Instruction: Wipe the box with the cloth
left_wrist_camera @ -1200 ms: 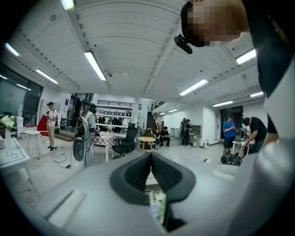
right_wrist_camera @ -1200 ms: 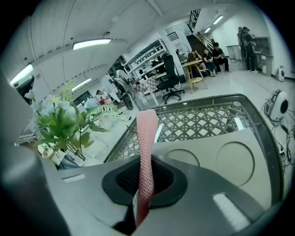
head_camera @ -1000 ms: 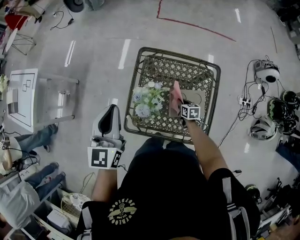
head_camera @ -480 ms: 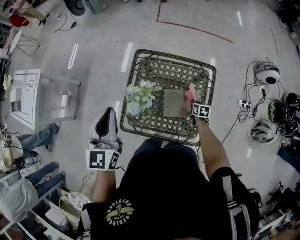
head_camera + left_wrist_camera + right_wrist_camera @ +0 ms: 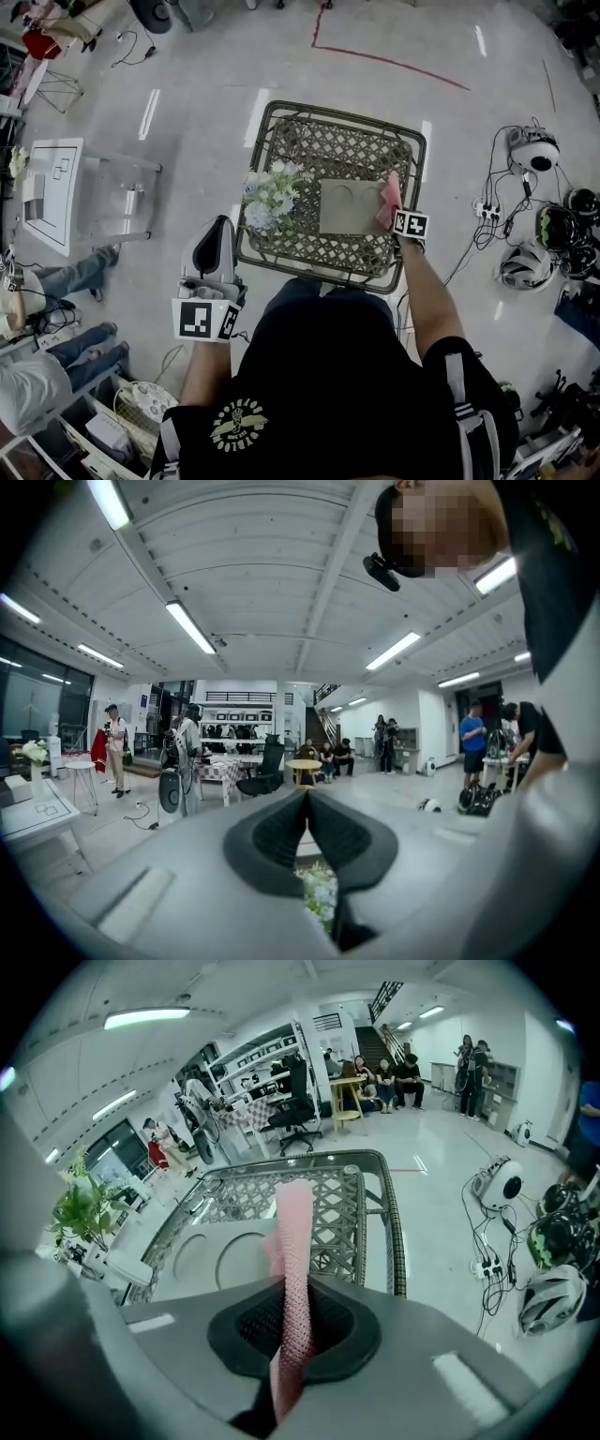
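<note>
Atop the wicker table [image 5: 337, 141], in the head view, the box [image 5: 349, 206] is lying flat mid-table beside the flowers [image 5: 267, 199]. Your right gripper [image 5: 397, 212] is holding the pink cloth [image 5: 390, 199] at the box's right edge, and your left gripper [image 5: 221, 225] is idling off the table's near-left corner. In the left gripper view, its jaws are sitting together on nothing. In the right gripper view, the jaws are pinching the cloth, which is looking soft and limp. The box is probably light enough to slide, so consider steadying its flower-side edge.

I read a glossy pale floor [image 5: 206, 56], red tape line [image 5: 394, 62] across it — white side table [image 5: 52, 192] at left, ceiling tube lights [image 5: 192, 625] lit.
</note>
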The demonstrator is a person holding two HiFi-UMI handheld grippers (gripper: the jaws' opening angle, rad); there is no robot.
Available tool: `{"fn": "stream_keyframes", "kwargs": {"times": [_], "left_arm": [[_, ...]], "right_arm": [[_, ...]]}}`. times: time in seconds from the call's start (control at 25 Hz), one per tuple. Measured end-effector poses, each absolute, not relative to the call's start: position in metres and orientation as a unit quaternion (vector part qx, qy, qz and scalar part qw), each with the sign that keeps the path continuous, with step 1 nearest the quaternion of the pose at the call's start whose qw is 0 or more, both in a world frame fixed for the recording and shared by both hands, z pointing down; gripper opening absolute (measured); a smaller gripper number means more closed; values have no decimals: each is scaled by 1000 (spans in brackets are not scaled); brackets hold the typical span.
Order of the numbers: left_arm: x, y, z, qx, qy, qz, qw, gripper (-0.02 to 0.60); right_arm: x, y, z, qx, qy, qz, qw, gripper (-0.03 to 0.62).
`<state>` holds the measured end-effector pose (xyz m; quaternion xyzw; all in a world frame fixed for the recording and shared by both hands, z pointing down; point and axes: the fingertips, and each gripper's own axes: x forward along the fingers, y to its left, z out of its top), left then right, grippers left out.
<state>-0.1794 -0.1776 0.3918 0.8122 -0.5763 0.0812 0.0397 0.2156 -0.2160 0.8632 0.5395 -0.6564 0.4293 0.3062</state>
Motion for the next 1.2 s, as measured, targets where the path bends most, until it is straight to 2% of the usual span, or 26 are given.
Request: {"fn": "stream_keyframes", "kwargs": {"times": [0.2, 0.44, 0.68, 0.96, 1.2], "left_arm": [[-176, -173, 388, 810, -581, 76, 37, 0], [-179, -165, 383, 805, -588, 68, 34, 0], [-202, -151, 384, 790, -607, 78, 36, 0], [-232, -137, 389, 770, -629, 95, 40, 0], [-236, -140, 386, 772, -628, 96, 36, 0]], "right_arm": [[196, -215, 838, 516, -700, 413, 270, 17], [89, -192, 800, 423, -764, 442, 208, 17], [6, -182, 817, 365, -777, 456, 236, 17], [-18, -181, 848, 352, -768, 461, 270, 17], [15, -181, 857, 386, -755, 442, 291, 17]]}}
